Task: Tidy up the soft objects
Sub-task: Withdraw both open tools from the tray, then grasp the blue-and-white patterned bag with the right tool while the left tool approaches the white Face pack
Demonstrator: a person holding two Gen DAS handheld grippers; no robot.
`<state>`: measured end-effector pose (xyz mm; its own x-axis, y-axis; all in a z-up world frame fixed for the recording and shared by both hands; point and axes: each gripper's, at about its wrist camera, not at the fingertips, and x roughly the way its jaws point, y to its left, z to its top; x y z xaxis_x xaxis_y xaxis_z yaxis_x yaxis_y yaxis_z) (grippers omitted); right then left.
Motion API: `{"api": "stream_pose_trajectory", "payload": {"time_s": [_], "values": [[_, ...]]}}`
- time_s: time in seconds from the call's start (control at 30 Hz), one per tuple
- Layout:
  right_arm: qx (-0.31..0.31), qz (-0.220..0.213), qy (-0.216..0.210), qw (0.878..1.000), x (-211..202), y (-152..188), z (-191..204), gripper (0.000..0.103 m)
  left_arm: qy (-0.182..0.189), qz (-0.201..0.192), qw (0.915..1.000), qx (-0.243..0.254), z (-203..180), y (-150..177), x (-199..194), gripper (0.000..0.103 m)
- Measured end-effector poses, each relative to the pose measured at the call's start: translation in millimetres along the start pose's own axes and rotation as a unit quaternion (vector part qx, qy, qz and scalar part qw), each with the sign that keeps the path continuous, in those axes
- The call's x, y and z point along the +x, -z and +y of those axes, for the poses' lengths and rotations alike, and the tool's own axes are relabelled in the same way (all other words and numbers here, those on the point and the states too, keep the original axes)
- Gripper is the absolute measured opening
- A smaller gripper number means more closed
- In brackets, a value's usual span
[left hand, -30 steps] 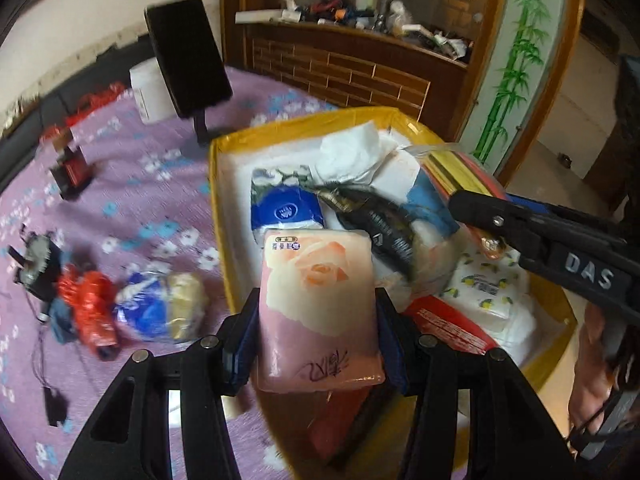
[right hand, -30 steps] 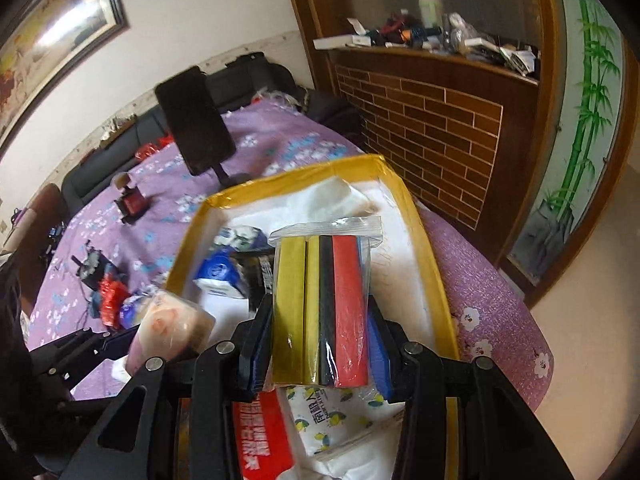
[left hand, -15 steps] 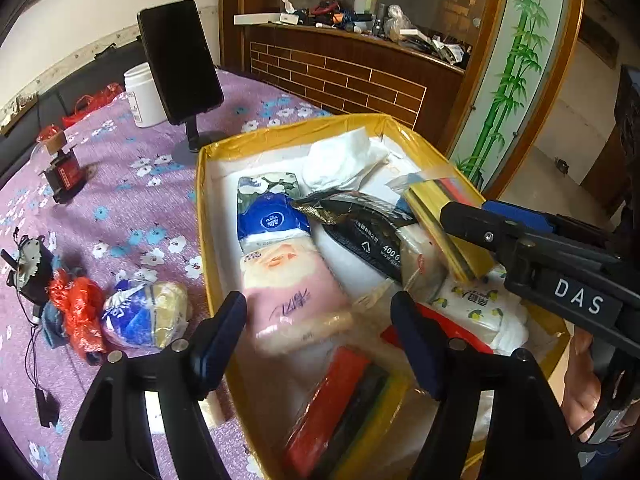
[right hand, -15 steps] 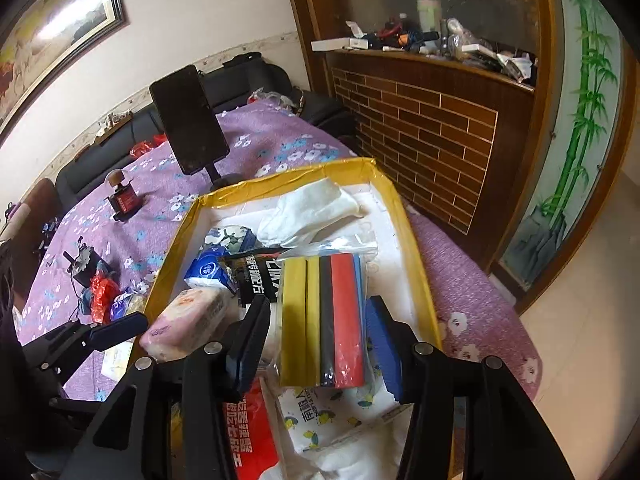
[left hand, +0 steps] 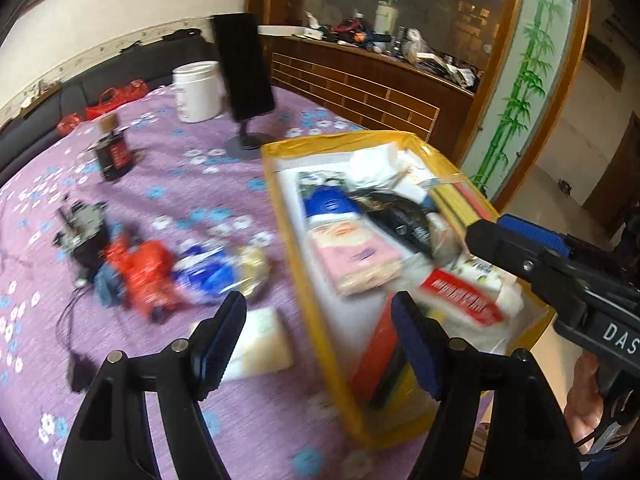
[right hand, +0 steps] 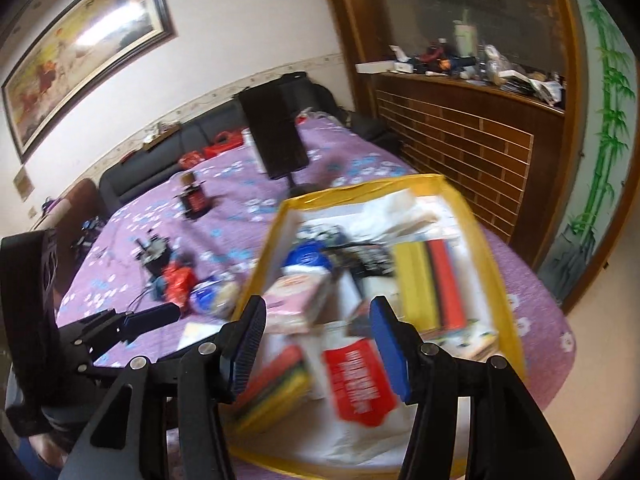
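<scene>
both of my grippers are empty right now. the left gripper (left hand: 318, 334) has its jaws spread wide with nothing between them, hanging over the near left edge of the yellow box (left hand: 304, 272), and the right gripper (right hand: 316, 332) is just as wide apart above the box's near end. i judge i am between picks: the box is already well loaded and what is left to gather lies out on the purple tablecloth (left hand: 168, 176).

inside the box i can make out the pink tissue pack (left hand: 354, 258) lying flat near the left wall, a blue-and-white pack (left hand: 328, 204) just behind it, a black pouch (left hand: 404, 222) toward the middle, crumpled white tissue (left hand: 374, 162) at the far end, a red-and-white packet (left hand: 460, 300) toward the near right, and a bundle of red, dark and yellow strips (left hand: 380, 368) against the near wall. in the right wrist view a second bagged set of yellow and red strips (right hand: 430, 280) lies along the right wall. everything is motion-blurred, so finer labels are beyond me.

outside the box, a pale flat pack (left hand: 260, 344) sits just beside my left fingers (left hand: 220, 340), and a blue-and-yellow bagged item (left hand: 224, 270) lies near the box's left wall next to a red crumpled bag (left hand: 146, 276). my next move, as i see it, calls for swinging the left gripper down onto that pale pack, closing gently since it will squash, then lifting it over the rim.
</scene>
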<state>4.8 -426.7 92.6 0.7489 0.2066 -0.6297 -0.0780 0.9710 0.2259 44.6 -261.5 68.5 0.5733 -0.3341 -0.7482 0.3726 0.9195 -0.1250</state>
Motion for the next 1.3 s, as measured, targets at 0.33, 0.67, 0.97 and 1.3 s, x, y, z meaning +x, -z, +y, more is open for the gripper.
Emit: {"api": "stream_pose_trajectory", "payload": {"time_s": [0.33, 0.67, 0.97, 1.3], "values": [[-0.014, 0.005, -0.028, 1.000, 9, 12, 40, 0.059, -0.031, 0.041, 0.9963, -0.068, 60, 21, 6, 0.074], [-0.015, -0.005, -0.020, 1.000, -1, 14, 30, 0.059, -0.055, 0.085, 0.9920, -0.075, 60, 22, 43, 0.074], [-0.011, -0.003, -0.027, 1.000, 0, 14, 26, 0.059, -0.065, 0.078, 0.9928, -0.063, 58, 19, 59, 0.084], [-0.019, -0.001, -0.030, 0.999, 6, 9, 38, 0.059, -0.037, 0.090, 0.9943, -0.044, 48, 24, 57, 0.090]]}}
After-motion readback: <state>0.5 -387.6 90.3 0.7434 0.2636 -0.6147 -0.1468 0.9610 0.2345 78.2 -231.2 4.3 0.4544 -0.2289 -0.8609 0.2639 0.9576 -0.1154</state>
